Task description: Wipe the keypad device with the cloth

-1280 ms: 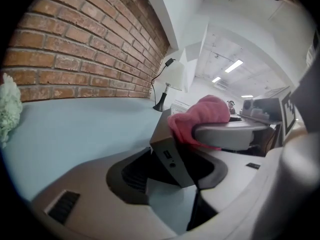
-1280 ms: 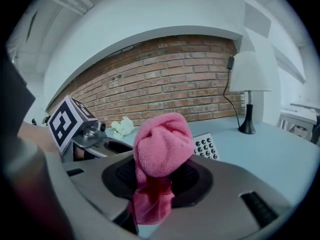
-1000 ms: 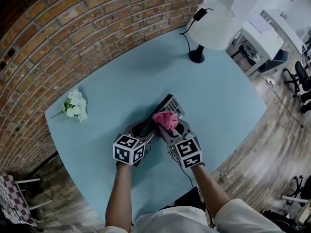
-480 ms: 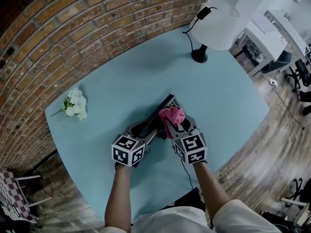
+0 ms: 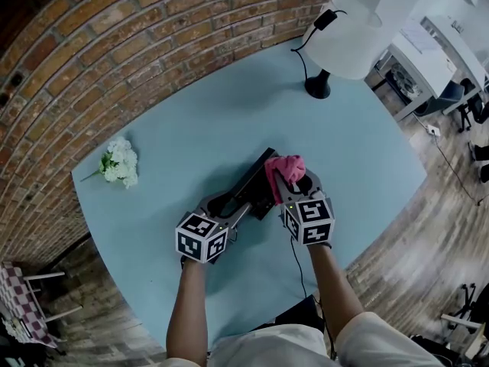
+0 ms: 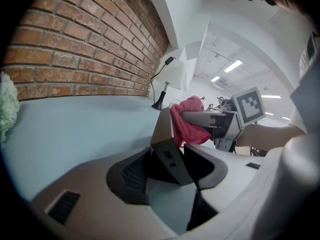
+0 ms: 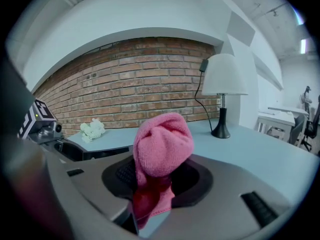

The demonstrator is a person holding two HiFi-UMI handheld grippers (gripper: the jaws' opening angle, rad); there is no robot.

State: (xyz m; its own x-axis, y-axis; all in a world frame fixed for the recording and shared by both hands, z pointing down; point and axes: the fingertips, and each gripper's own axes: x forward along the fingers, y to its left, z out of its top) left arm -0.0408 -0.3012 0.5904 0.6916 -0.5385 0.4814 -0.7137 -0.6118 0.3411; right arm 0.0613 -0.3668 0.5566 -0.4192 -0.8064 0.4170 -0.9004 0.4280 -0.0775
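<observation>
The dark keypad device (image 5: 254,180) is tipped up on its edge over the blue table (image 5: 191,121), so its keys are hidden in the head view. My left gripper (image 5: 231,202) is shut on its near end; in the left gripper view the device (image 6: 169,146) stands clamped between the jaws. A bunched pink cloth (image 5: 284,167) sits in my right gripper (image 5: 296,187), which is shut on it. The cloth (image 6: 188,122) rests against the device's far right side. From the right gripper view the cloth (image 7: 162,146) fills the jaws, with the device (image 7: 95,152) to the left.
A white table lamp (image 5: 341,33) with a black base (image 5: 317,89) and cord stands at the far right corner. White flowers (image 5: 119,164) lie at the table's left. A brick wall (image 5: 114,44) runs behind. The near edge of the table is close to my arms.
The right gripper has carried the cloth up and to the right along the device. The device has tipped onto its edge, and its keys no longer show.
</observation>
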